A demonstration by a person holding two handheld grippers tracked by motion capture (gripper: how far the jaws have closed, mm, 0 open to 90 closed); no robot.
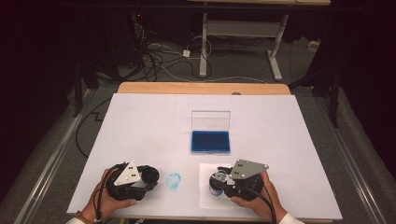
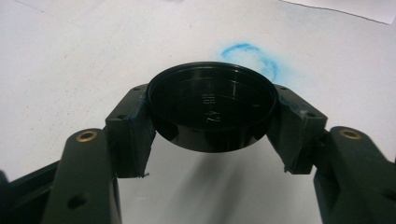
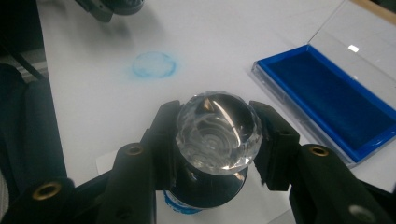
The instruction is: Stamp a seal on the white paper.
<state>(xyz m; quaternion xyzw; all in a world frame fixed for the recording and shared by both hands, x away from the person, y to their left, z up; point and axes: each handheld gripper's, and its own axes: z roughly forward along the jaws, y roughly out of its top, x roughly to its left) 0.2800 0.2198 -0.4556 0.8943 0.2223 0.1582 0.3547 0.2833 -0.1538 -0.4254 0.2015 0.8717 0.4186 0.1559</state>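
My left gripper (image 1: 148,176) is shut on a round black cap (image 2: 212,112), held hollow side up just above the table at the near left. My right gripper (image 1: 218,179) is shut on a stamp with a clear faceted knob (image 3: 218,133) and a dark body with a blue-stained base. The stamp (image 1: 218,178) stands over a small white sheet (image 1: 205,198); I cannot tell whether its base touches the paper. An open blue ink pad (image 1: 210,141) with its clear lid raised lies at the table's centre.
A blue ring-shaped ink print (image 1: 173,181) marks the white table cover between the two grippers, also visible as the ring print (image 2: 250,58) just beyond the cap. The wooden table edge (image 1: 201,87) runs along the far side, with a desk frame and cables on the floor beyond.
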